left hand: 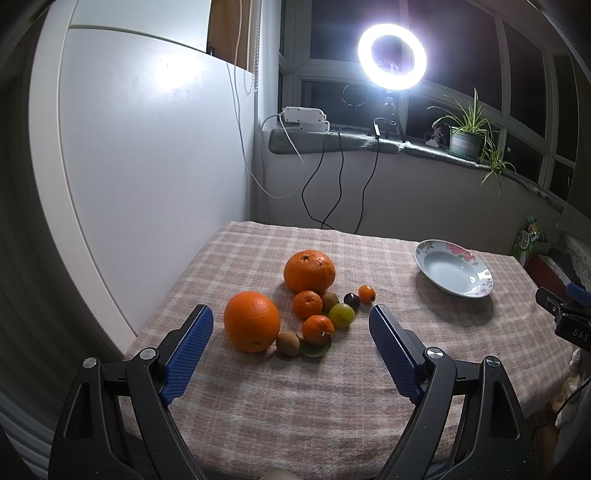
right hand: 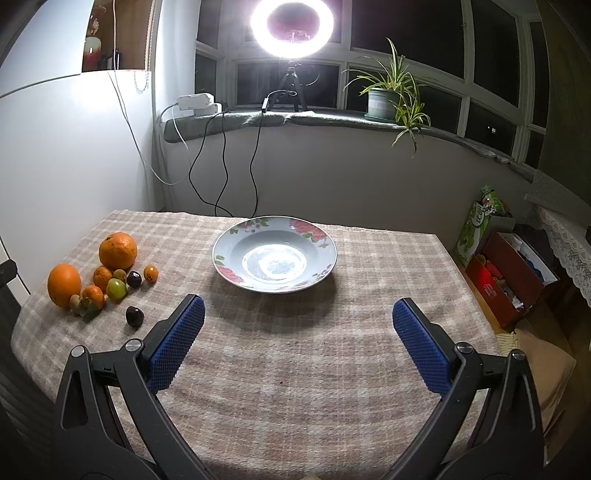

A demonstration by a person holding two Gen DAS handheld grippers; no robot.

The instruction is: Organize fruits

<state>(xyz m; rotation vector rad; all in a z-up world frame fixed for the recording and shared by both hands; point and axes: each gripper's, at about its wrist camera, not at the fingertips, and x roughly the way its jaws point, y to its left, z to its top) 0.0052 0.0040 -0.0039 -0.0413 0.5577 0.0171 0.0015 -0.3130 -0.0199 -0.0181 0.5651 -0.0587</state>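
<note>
— What are the two tools doing?

— The left tool (left hand: 291,325) is hovering low over the counter covered in a beige checked cloth (left hand: 332,406), its blue-padded fingers spread wide apart with nothing between them. The right tool (right hand: 298,317) is hanging the same way, fingers wide apart and empty, pointing at the plate.

— And the fruit?

— It is all sitting in a cluster on the cloth, just ahead of the left tool. Nearest is a large smooth round orange (left hand: 252,320), with a small brown kiwi-like fruit (left hand: 287,343) touching it and a small mandarin with a green leaf (left hand: 318,329) beside that. A round green grape-like fruit (left hand: 341,315) is lying just behind, next to a second small mandarin (left hand: 307,304). A dark purple round fruit (left hand: 352,300) and a tiny orange kumquat-like fruit (left hand: 366,293) are resting near the cluster's right edge. A big bumpy tangerine (left hand: 309,270) is sitting at the back.

— Anything apart from the group?

— One dark round fruit (right hand: 135,316) is lying alone, near the right tool's left finger.

— Where is the plate?

— The pale blue deep ceramic plate with pink flowers on its rim (right hand: 225,236) is standing empty, well apart from the fruit. Beyond it a glowing white ring light (right hand: 292,27) is shining on the windowsill.
</note>
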